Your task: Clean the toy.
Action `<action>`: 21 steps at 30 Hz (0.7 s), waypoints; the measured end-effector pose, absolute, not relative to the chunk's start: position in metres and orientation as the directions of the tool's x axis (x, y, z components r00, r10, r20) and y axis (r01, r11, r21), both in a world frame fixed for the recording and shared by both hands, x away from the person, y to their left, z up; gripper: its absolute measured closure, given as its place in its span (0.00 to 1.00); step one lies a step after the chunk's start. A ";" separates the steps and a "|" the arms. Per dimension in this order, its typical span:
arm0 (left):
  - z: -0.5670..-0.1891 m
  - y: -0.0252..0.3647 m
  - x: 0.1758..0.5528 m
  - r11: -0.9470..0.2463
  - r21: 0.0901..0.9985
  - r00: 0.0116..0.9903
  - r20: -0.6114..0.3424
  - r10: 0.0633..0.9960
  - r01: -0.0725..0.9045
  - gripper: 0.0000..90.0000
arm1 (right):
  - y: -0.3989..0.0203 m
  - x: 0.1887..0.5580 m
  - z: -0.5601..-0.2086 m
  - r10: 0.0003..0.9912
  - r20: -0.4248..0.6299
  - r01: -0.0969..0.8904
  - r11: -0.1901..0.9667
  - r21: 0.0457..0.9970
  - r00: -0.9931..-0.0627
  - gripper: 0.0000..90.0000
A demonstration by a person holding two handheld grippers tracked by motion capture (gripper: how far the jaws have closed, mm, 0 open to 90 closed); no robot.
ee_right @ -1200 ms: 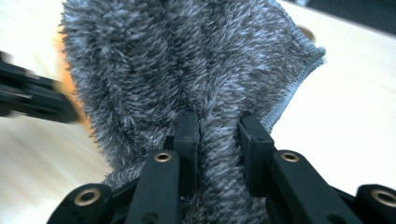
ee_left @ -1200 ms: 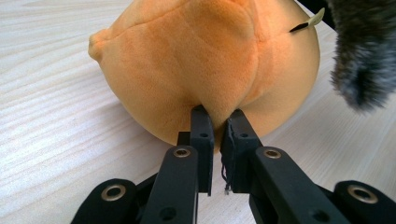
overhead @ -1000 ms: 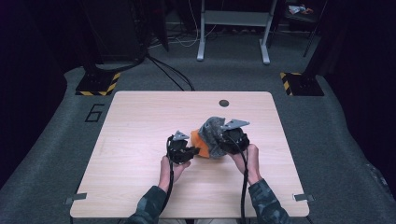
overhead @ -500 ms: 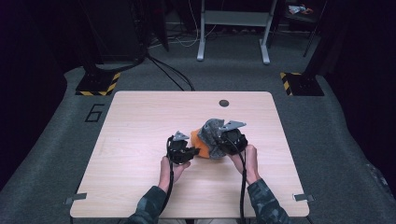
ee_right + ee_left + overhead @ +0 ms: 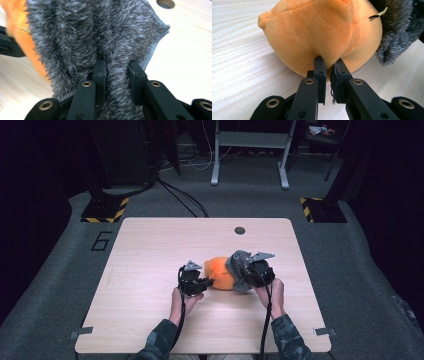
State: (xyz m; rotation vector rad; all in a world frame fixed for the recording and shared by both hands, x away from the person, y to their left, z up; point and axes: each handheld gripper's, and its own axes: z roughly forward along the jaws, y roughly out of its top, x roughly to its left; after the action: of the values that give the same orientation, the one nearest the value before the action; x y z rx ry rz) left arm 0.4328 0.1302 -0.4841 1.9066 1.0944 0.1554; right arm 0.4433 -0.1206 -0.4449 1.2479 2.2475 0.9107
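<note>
An orange plush toy (image 5: 221,272) lies on the wooden table (image 5: 150,250), partly covered on its right by a grey fuzzy cloth (image 5: 239,265). My left gripper (image 5: 206,282) is at the toy's left end, shut on a pinch of the orange plush (image 5: 322,35); its jaws stand almost together at left gripper (image 5: 329,65). My right gripper (image 5: 245,276) holds the grey cloth (image 5: 100,37), with a fold of it squeezed between its jaws at right gripper (image 5: 117,68). The orange toy (image 5: 15,17) peeks out at the left of the right gripper view.
A round cable hole (image 5: 240,230) sits near the table's far edge, also seen as the hole (image 5: 165,3). Beyond the table are grey carpet, a white stand frame (image 5: 248,150) and yellow-black striped feet (image 5: 106,210).
The grey cloth has been pulled to the right, off the toy, so more of the orange plush shows now. Both hands stay in about the same places.
</note>
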 end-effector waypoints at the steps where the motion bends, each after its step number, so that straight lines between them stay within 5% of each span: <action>1: -0.484 0.130 0.433 -0.199 0.752 0.600 -0.305 0.740 0.628 0.93 | -0.122 0.444 -0.446 0.863 -0.034 0.597 0.376 0.709 -0.504 0.80; 21: -0.486 0.133 0.435 -0.200 0.745 0.596 -0.311 0.740 0.637 0.93 | -0.135 0.465 -0.498 0.894 0.008 0.713 0.351 0.607 -0.447 0.80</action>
State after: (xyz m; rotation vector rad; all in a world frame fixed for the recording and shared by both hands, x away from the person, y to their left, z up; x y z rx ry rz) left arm 0.4352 0.1330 -0.4855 1.9108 1.1024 0.1422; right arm 0.4649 -0.1347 -0.4982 1.4220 2.2933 0.7827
